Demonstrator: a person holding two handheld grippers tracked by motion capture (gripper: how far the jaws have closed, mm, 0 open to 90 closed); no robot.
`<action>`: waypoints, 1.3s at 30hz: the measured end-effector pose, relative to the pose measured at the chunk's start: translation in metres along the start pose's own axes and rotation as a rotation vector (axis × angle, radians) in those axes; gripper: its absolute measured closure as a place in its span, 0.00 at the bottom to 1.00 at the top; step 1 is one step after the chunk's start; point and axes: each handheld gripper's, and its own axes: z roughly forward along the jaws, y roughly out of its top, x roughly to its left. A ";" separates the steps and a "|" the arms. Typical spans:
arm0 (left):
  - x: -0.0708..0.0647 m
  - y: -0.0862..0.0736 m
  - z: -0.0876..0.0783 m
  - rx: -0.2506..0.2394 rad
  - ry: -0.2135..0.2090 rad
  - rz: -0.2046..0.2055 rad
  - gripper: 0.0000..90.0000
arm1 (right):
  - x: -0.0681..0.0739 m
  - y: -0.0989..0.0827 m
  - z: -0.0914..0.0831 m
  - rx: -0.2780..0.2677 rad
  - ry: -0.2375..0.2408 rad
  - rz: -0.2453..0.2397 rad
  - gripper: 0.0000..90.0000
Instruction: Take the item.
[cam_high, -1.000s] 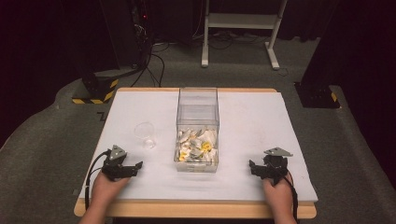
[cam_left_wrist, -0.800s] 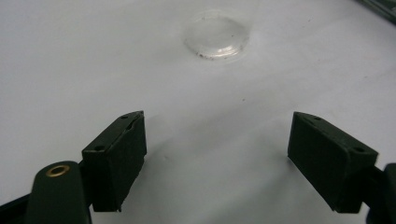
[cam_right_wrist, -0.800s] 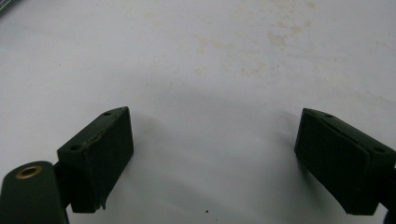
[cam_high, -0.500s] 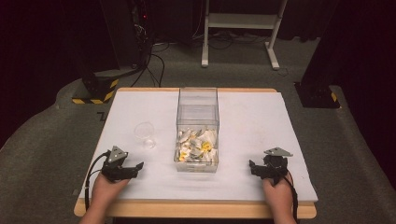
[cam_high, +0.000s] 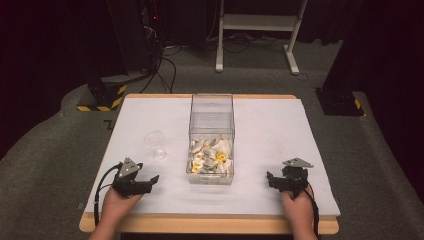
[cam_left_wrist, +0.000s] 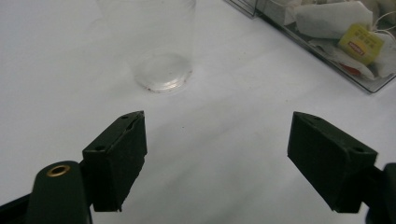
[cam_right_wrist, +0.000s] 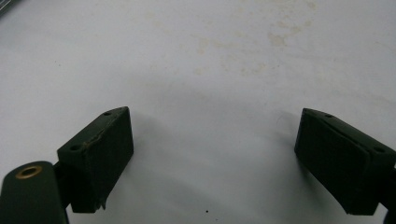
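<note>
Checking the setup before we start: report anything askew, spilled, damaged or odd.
Little stands out. The clear plastic cup stands upright, and the tea bags stay inside the clear rectangular box. Faint yellowish stains mark the white table cover ahead of the right gripper.

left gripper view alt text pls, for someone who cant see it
An empty clear plastic cup stands upright on a white table, ahead of the open left hand-held gripper. At upper right, a clear box holds tea bags.
</note>
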 end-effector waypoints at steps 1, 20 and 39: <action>-0.001 0.000 0.000 0.000 0.000 0.005 0.22 | 0.000 0.000 0.000 0.000 0.000 0.000 0.13; -0.019 0.008 -0.001 -0.026 -0.030 0.041 0.22 | 0.000 0.000 0.000 0.000 0.000 0.000 0.13; -0.024 0.019 -0.008 -0.078 -0.069 0.022 0.23 | 0.000 0.000 0.000 0.001 0.001 0.000 0.13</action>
